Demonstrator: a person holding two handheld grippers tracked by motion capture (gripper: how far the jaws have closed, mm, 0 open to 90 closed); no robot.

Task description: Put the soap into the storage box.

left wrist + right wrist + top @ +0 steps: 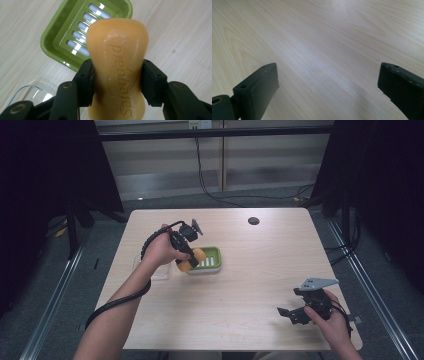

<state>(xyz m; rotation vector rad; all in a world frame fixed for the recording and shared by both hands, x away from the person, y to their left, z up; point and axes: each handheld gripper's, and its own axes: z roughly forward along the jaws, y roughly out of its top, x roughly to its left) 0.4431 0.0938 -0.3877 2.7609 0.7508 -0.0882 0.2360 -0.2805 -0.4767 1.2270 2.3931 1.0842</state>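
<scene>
At the left, a clear plastic lid (30, 93) is cut off by the frame and half hidden behind the left gripper (117, 82), whose jaws pinch a waisted, waxy orange soap bar (117, 62) seemingly just above the slotted green soap dish (53, 37). Right of it lies pale woodgrain table (317, 50), over which the right gripper (327, 87) holds its black jaws spread wide on nothing.

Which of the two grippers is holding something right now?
The left gripper: its jaws clamp the orange soap bar above the green soap dish. The right gripper stands open over bare table.
</scene>
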